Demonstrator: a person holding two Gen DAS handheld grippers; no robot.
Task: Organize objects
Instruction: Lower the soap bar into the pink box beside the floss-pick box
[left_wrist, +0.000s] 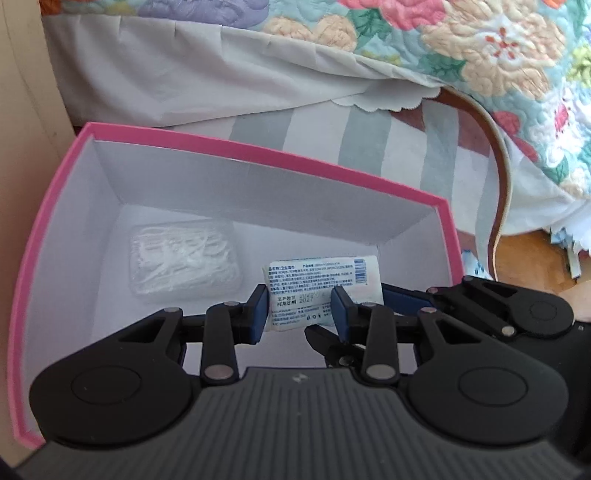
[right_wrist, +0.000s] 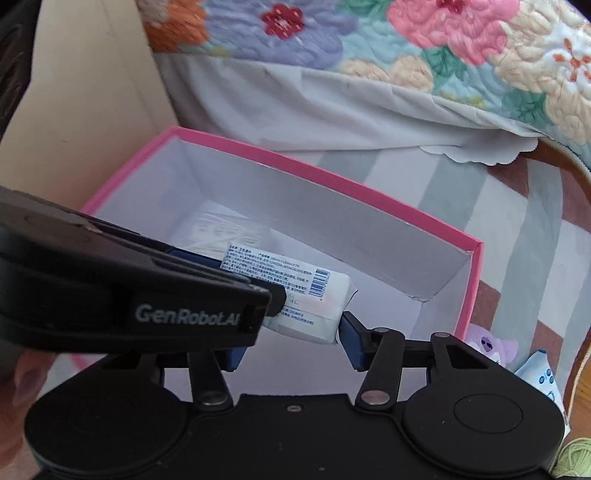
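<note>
Left gripper (left_wrist: 300, 308) is clamped on a soft white wet-wipe pack with a blue-printed label (left_wrist: 320, 286), held low inside the pink-rimmed white cardboard box (left_wrist: 258, 147), near its right end. The right gripper (right_wrist: 291, 341) straddles the same pack, jaws spread, not pinching. A clear plastic case of white floss picks (left_wrist: 184, 264) already lies far-left in the box; more packets (right_wrist: 539, 376) wait outside right, so roughly midway.
</note>
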